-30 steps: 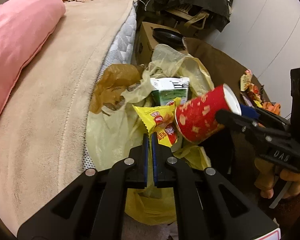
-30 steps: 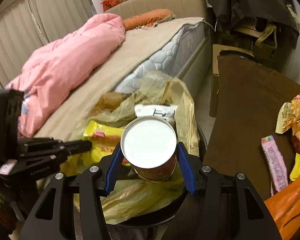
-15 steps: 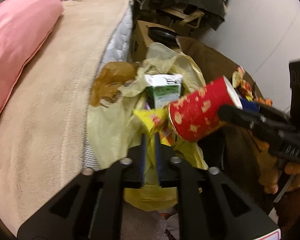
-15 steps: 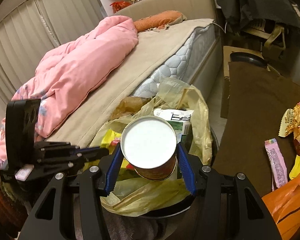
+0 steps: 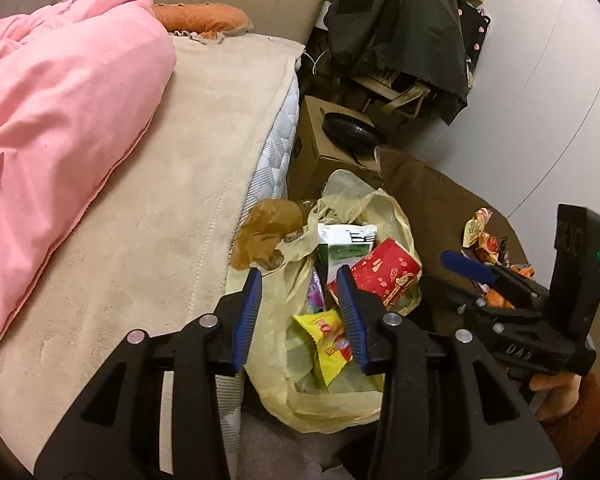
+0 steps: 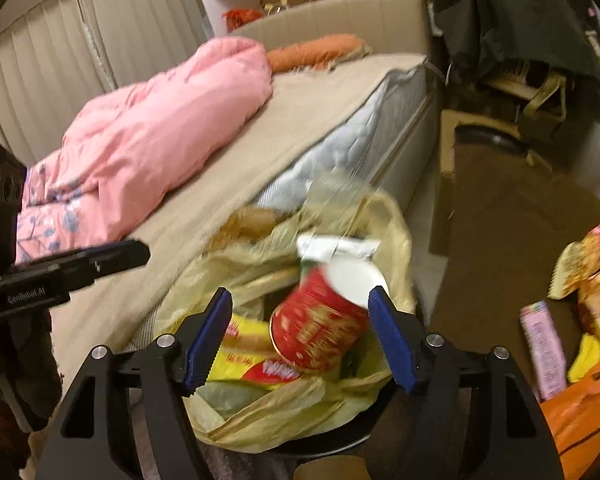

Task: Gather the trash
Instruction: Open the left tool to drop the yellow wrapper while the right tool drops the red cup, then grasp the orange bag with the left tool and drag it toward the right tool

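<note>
A yellow trash bag (image 5: 340,400) (image 6: 284,416) stands open beside the bed. In it lie a red snack canister (image 5: 384,276) (image 6: 320,320) with a white lid, a yellow snack wrapper (image 5: 328,340) (image 6: 244,356) and a green-and-white carton (image 5: 340,244) (image 6: 332,246). My left gripper (image 5: 300,312) is open and empty above the bag. My right gripper (image 6: 300,332) is open over the bag, with the canister blurred between its jaws and free of them. The right gripper also shows in the left wrist view (image 5: 468,268).
A bed (image 5: 160,200) with a pink duvet (image 5: 60,120) lies to the left. A brown table (image 6: 512,248) on the right holds loose wrappers (image 6: 588,264), a pink packet (image 6: 544,352) and an orange bag (image 6: 580,420). A cardboard box (image 5: 324,156) stands behind the bag.
My right gripper has opened and let the red canister drop into the bag. My left gripper has opened and released the yellow wrapper, which now lies in the bag.
</note>
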The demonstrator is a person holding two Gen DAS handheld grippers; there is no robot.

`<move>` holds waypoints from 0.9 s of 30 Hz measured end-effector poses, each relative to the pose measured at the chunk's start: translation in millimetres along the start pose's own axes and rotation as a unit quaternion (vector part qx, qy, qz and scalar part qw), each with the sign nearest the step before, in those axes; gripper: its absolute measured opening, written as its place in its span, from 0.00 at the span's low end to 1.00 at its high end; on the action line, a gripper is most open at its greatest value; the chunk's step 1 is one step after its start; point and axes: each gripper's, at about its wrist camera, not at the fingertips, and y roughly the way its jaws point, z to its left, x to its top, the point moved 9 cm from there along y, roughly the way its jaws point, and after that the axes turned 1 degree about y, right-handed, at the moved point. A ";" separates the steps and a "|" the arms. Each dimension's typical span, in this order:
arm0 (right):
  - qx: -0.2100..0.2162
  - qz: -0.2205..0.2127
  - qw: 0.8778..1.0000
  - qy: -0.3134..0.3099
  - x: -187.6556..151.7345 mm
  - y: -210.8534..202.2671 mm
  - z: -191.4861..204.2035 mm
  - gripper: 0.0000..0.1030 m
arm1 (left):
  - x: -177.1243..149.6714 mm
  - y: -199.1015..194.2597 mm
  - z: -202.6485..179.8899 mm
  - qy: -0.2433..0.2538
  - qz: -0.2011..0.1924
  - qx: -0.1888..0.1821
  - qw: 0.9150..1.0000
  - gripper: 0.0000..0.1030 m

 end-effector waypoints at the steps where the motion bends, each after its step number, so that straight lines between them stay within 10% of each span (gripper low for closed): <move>1: -0.004 -0.006 1.000 0.002 2.6 -6.0 -3.9 0.64 | 0.1 -0.2 -2.4 0.001 -0.001 -0.001 1.000 0.36; 27: -0.214 -0.102 0.968 0.083 -54.9 -207.6 -179.2 0.64 | -19.4 26.1 -178.9 0.131 -0.003 -0.070 0.989 0.38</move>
